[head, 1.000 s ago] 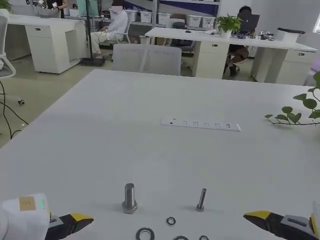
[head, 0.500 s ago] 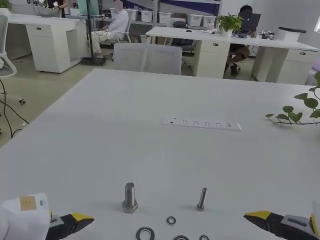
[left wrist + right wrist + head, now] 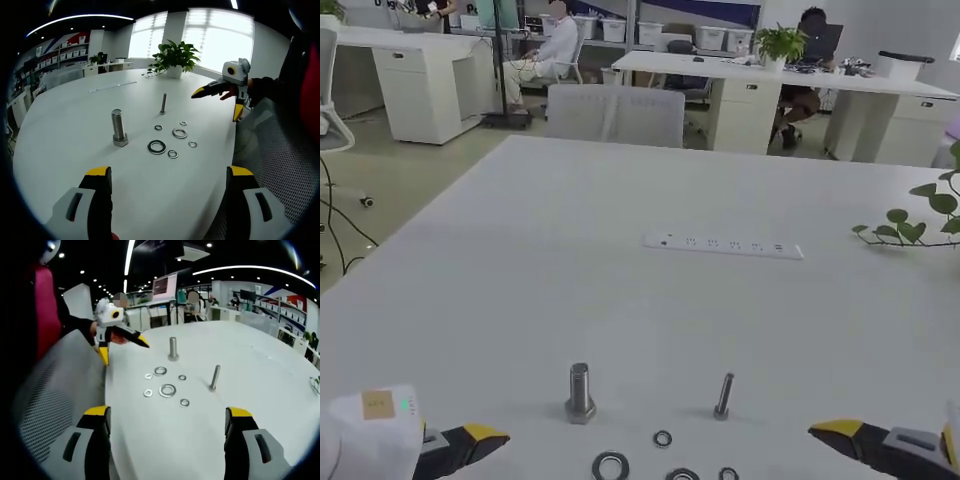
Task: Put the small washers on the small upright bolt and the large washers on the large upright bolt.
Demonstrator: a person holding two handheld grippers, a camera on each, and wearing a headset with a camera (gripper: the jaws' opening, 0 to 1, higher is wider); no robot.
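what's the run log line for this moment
left gripper open | right gripper open | steel washers loose on white table | thick steel bolt, thin steel bolt upright, bare

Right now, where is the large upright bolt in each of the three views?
Head view: the large upright bolt stands low, left of centre.
Left gripper view: the large upright bolt stands left of centre.
Right gripper view: the large upright bolt stands above centre.
Shared landmark: the small upright bolt, to its right in every view.
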